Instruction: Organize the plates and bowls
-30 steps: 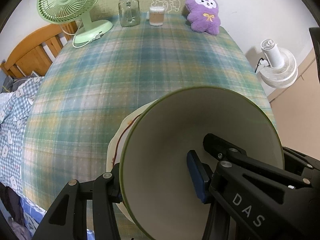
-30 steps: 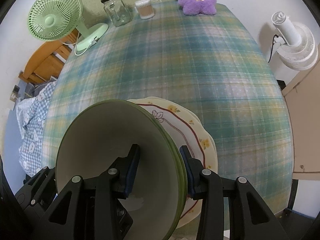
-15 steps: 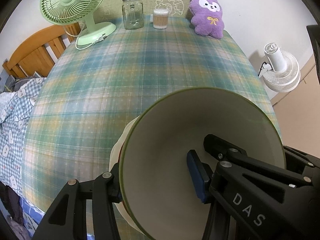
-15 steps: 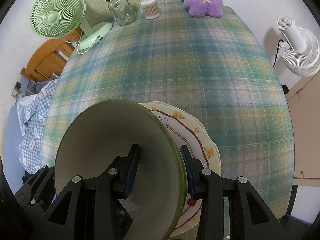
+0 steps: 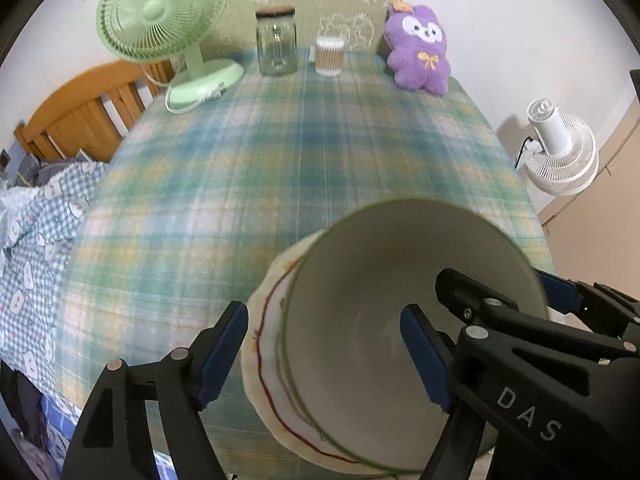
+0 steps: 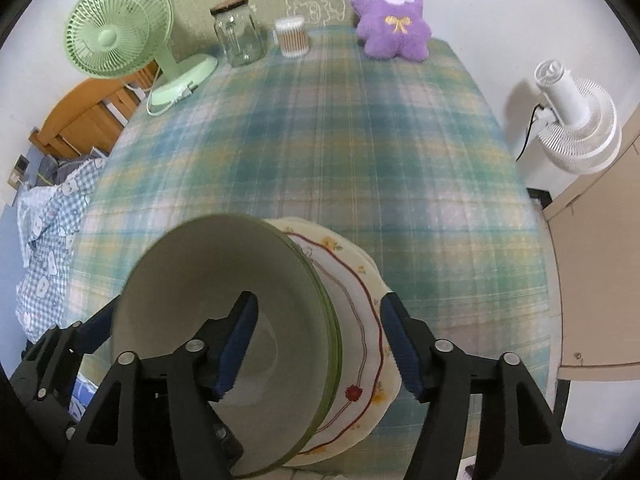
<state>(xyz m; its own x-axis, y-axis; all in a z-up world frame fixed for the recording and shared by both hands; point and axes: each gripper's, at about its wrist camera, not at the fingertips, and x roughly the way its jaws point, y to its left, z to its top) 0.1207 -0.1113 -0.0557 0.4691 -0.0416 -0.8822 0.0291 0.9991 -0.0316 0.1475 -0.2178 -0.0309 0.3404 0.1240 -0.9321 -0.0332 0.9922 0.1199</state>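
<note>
A cream bowl with a green rim (image 5: 380, 320) (image 6: 224, 300) rests in a stack of cream plates with a red line and flowers (image 5: 268, 364) (image 6: 360, 320), near the front edge of the plaid table. My left gripper (image 5: 324, 350) straddles the bowl's left rim, one finger inside and one outside, jaws opening, pads off the bowl. My right gripper (image 6: 318, 348) straddles the right rim the same way, jaws opening with the rim loose between them. Each gripper also shows at the edge of the other's view, the right gripper (image 5: 508, 292) and the left gripper (image 6: 80, 336).
At the table's far edge stand a green desk fan (image 5: 160, 20), a glass jar (image 5: 276, 44), a cotton-swab tub (image 5: 330, 56) and a purple plush (image 5: 420, 52). A bed with checked bedding (image 5: 36, 240) lies left; a white floor fan (image 6: 572, 120) and a cabinet (image 6: 600, 260) right.
Both grippers' jaws have spread apart and come off the bowl's rim. The bowl now sits lower in both views, on the plates.
</note>
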